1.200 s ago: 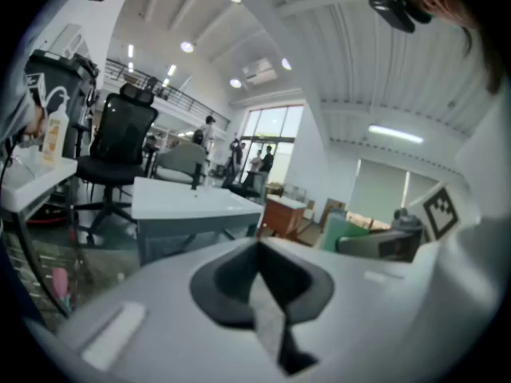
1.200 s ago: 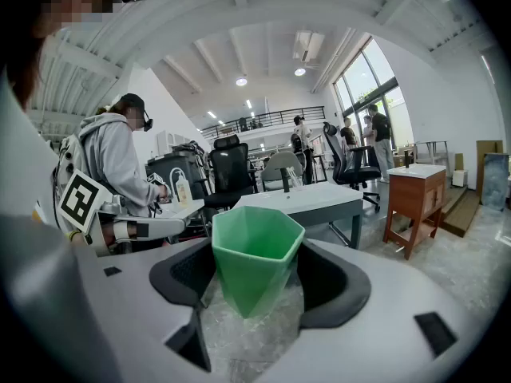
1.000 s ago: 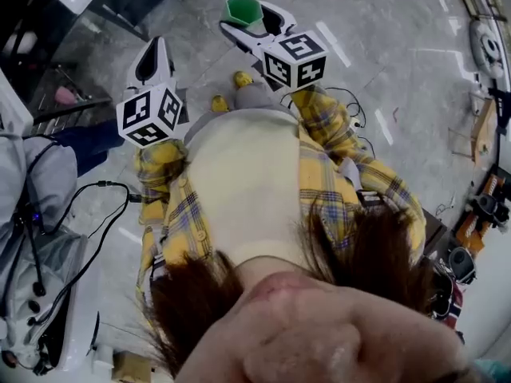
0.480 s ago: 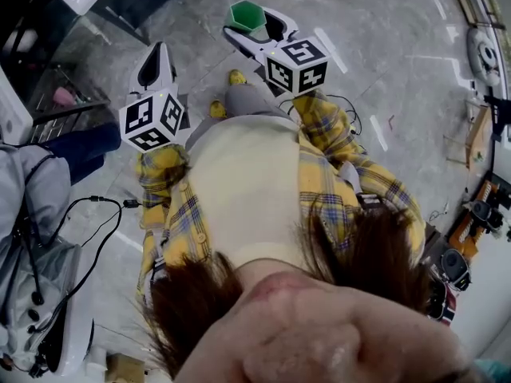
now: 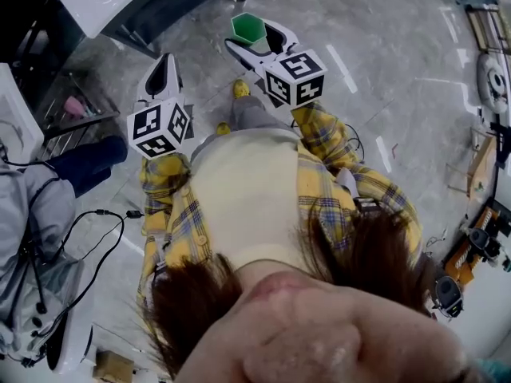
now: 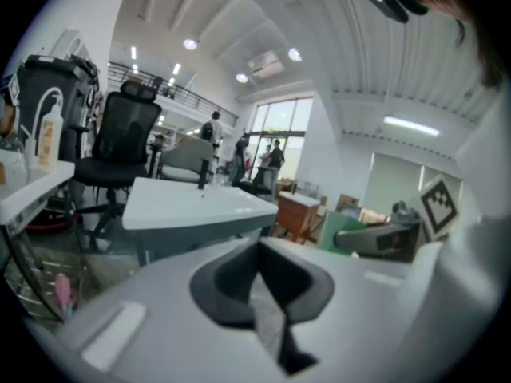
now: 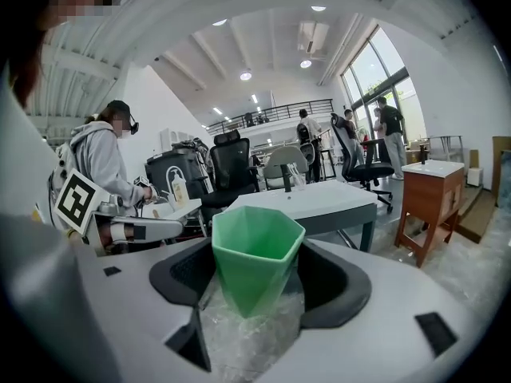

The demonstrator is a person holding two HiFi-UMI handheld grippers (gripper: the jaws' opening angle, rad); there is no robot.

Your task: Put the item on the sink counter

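Bright indoor ceiling lights and window glare, strong fisheye bending with dark corners, near surfaces softly blurred

A grey marbled floor [image 5: 399,22] lies underfoot, and a black cable [image 5: 112,212] trails at its left side. In the right gripper view a black office chair [image 7: 235,166] stands mid-room, with a pump bottle [image 7: 179,188] just left of it. A wooden cabinet [image 7: 427,202] stands at the right edge. A person in a grey hoodie [image 7: 96,162] stands at the left, and several people [image 7: 390,134] stand near tall windows [image 7: 383,70].
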